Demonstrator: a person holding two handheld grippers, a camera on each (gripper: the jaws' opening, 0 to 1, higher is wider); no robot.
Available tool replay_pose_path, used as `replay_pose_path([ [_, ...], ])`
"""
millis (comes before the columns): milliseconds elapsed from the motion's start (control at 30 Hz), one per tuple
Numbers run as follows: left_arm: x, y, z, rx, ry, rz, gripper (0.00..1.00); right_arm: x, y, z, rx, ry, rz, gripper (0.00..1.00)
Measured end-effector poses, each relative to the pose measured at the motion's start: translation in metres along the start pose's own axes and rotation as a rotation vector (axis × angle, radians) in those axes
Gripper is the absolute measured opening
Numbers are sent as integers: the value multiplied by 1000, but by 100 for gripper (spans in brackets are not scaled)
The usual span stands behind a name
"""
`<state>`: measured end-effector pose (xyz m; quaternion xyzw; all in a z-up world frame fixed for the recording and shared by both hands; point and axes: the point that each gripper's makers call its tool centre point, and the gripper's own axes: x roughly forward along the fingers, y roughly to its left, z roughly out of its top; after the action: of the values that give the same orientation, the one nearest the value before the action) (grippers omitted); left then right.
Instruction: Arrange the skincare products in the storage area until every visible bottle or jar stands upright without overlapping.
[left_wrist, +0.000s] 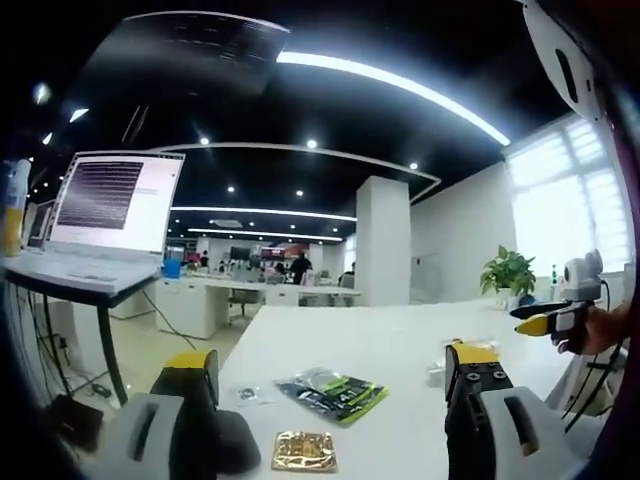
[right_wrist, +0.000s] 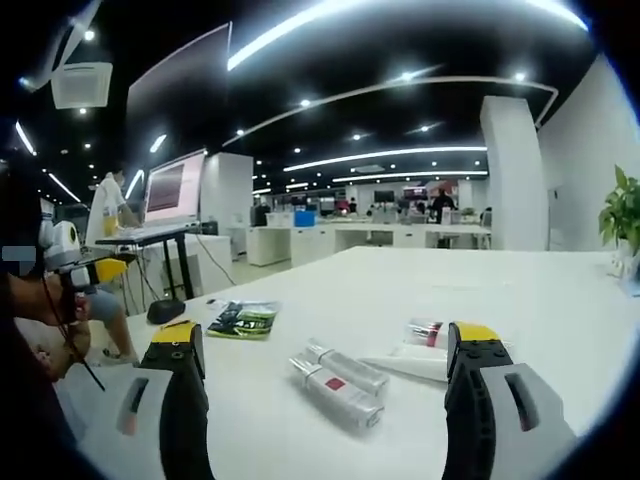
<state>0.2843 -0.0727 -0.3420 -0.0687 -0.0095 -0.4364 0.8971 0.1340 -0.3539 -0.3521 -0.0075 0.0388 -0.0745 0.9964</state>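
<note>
Your right tongs (right_wrist: 325, 400) gape wide and empty above the white counter (right_wrist: 520, 290). Between their jaws lie two grey tubes (right_wrist: 338, 382) side by side, a white tube (right_wrist: 405, 366) and a small jar (right_wrist: 425, 332), none upright. Your left tongs (left_wrist: 340, 420), also spread and empty, face a gold-patterned card (left_wrist: 304, 451) and a green-black sachet (left_wrist: 333, 393); the right gripper view shows that sachet (right_wrist: 243, 318) well left of the tubes. A laptop (left_wrist: 110, 215) stands on a side stand.

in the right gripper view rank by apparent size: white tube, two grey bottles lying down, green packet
1. White tube
2. Two grey bottles, alike, so tied
3. Green packet, but it lies farther away, so unsure
</note>
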Motion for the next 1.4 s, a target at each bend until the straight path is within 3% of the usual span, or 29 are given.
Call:
replay_pose_path([
  [367, -1, 5, 9, 5, -30, 35, 97, 10, -1, 8, -25, 9, 32, 100],
  [667, -7, 11, 6, 8, -14, 49, 97, 9, -18, 3, -82, 62, 39, 100],
  [1033, -4, 8, -1, 3, 3, 30, 97, 0, -44, -2, -41, 96, -30, 100],
  [1100, -2, 7, -2, 2, 6, 23, 96, -5, -49, -15, -67, 162, -18, 93],
  [1167, 0, 5, -1, -2, 3, 13, 97, -8, -52, -19, -97, 176, -16, 84],
  [1400, 4, -5, -4, -1, 15, -25, 97, -9, -75, -24, -100, 215, 8, 79],
])
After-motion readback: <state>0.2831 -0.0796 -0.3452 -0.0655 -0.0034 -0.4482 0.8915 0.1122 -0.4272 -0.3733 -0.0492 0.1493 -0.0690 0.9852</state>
